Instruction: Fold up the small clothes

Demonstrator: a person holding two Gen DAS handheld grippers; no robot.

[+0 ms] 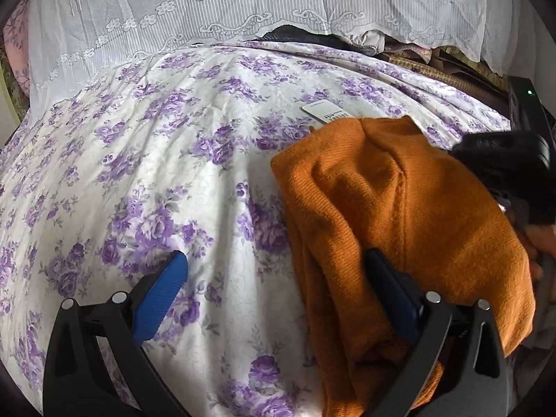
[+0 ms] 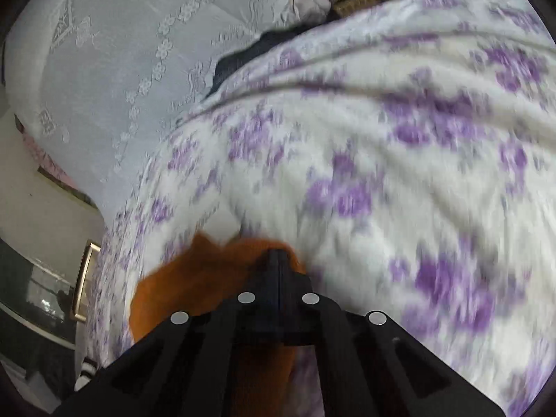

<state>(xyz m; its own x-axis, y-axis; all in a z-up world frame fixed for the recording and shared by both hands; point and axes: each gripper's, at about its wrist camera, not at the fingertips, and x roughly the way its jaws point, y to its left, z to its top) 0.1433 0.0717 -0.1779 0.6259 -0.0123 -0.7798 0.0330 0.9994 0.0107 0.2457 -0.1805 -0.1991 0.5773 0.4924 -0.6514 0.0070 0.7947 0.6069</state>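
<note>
Left gripper (image 1: 274, 285) stands wide open in the left wrist view, its blue pads (image 1: 160, 299) spread; the orange garment (image 1: 399, 215) drapes over its right finger, bunched, on the floral bedsheet (image 1: 156, 173). Ahead of the garment lies a white tag (image 1: 325, 111); to the far right the other gripper body (image 1: 507, 160) appears. Risk: nothing is clamped here, so the cloth may slide off the finger.

Right gripper (image 2: 278, 257), in the blurred right wrist view, has its jaws closed on an edge of the garment (image 2: 166, 292), which trails down and left of the fingers. Risk: a fast pull may probably tear the thin pinch free or crumple the fold.
</note>
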